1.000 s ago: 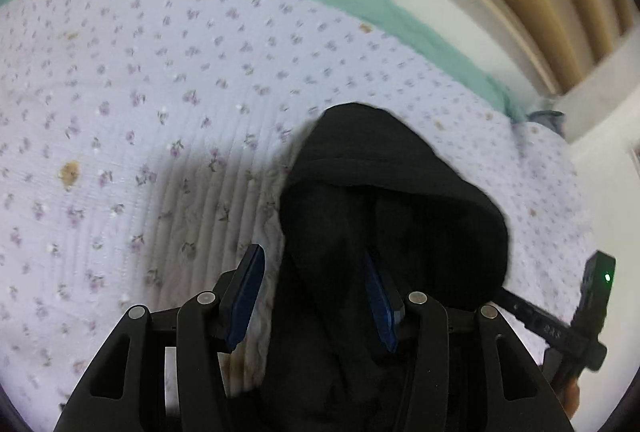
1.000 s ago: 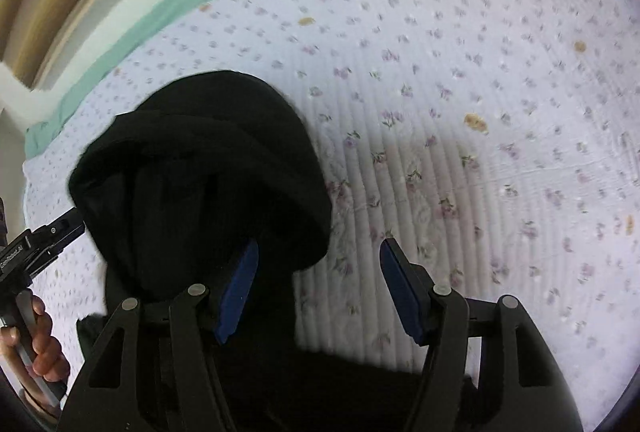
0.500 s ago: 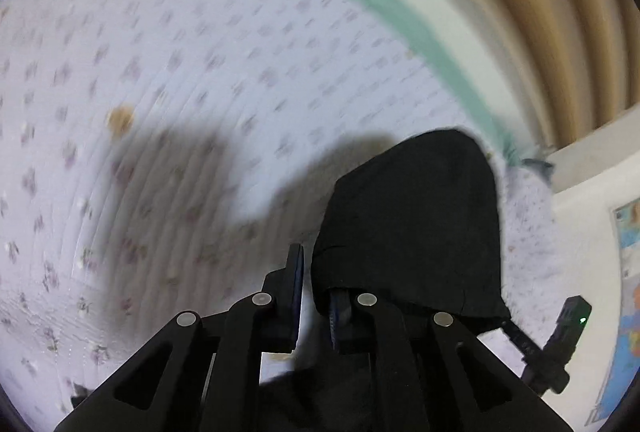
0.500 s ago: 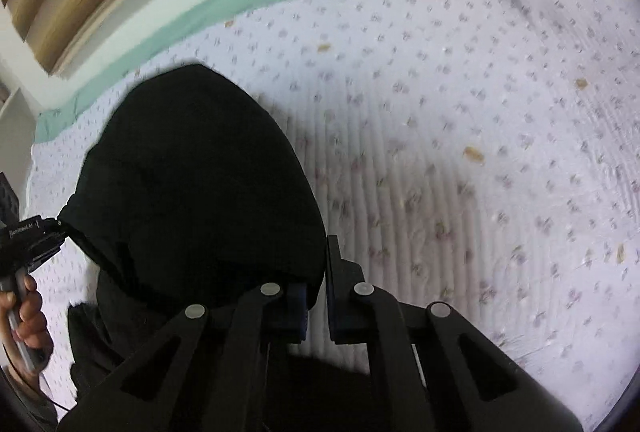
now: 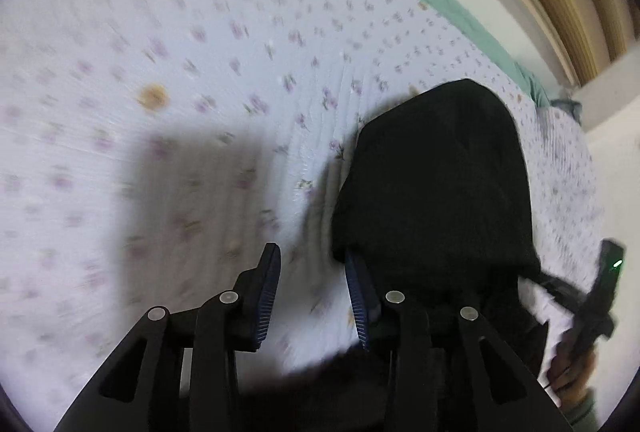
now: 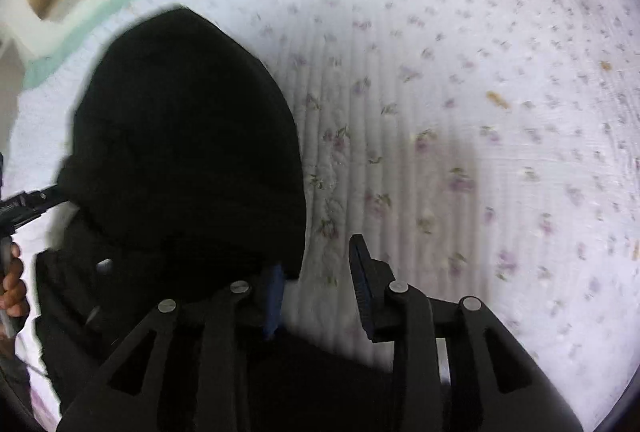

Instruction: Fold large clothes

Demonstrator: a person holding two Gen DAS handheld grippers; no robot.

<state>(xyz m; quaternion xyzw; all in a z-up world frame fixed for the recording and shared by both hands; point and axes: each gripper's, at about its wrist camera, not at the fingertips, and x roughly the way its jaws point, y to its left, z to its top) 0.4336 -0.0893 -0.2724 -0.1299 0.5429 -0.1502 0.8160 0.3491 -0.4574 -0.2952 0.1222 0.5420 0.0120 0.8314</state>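
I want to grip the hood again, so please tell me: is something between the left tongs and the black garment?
Nothing visible. The left tongs are open, and the black garment lies directly against the right finger. Only the bare floral bedsheet shows in the gap between the fingers.

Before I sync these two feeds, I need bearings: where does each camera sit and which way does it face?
Left wrist: rides the left tongs, facing along them over the floral bedspread; black hood at right.
Right wrist: rides the right tongs, same direction; hood at left.
Shared: hood, bedspread, and each view catches the other handheld tongs at its edge.
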